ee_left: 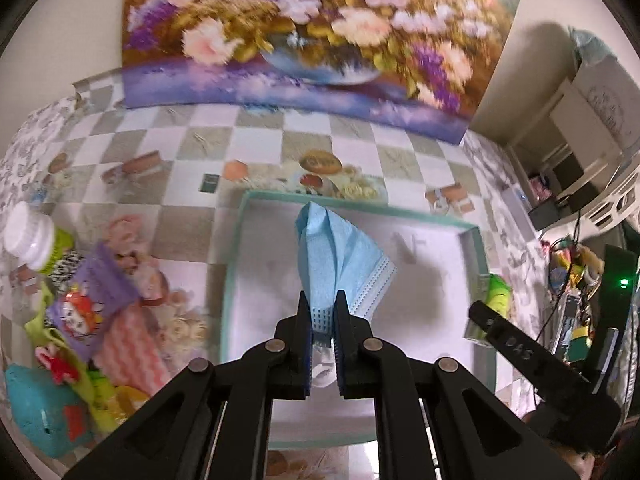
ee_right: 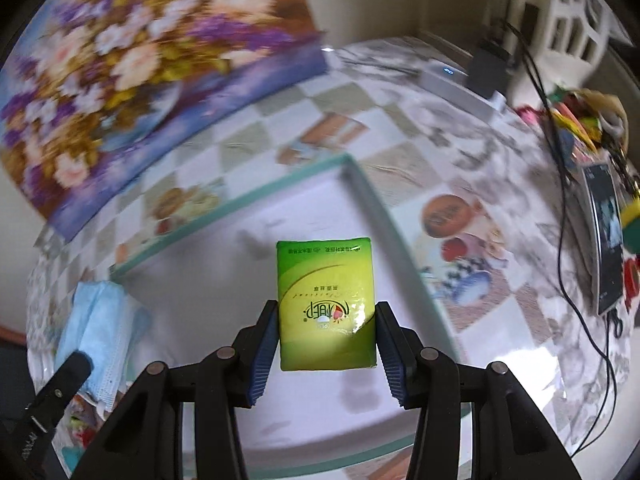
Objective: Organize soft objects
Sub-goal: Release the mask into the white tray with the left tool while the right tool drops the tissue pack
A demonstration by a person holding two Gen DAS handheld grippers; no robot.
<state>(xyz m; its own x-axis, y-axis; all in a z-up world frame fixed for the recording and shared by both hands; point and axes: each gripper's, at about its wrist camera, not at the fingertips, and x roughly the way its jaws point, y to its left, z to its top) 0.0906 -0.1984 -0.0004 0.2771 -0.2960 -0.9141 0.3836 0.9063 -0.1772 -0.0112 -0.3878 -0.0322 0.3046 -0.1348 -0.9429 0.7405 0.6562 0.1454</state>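
My left gripper (ee_left: 322, 312) is shut on a light blue face mask (ee_left: 340, 264), which hangs above a shallow white tray with a teal rim (ee_left: 240, 220). My right gripper (ee_right: 326, 332) is shut on a green tissue pack (ee_right: 326, 304) and holds it above the same tray (ee_right: 360, 184). The mask also shows at the left of the right wrist view (ee_right: 100, 320), and the tissue pack peeks in at the right of the left wrist view (ee_left: 496, 296), with the right gripper's finger in front of it.
A heap of soft items lies left of the tray: a purple pouch (ee_left: 92, 300), a pink striped cloth (ee_left: 132, 348), a teal plush (ee_left: 36, 412), a white-capped bottle (ee_left: 32, 236). A floral painting (ee_left: 312, 32) leans on the wall. Cables and a phone (ee_right: 604, 236) lie to the right.
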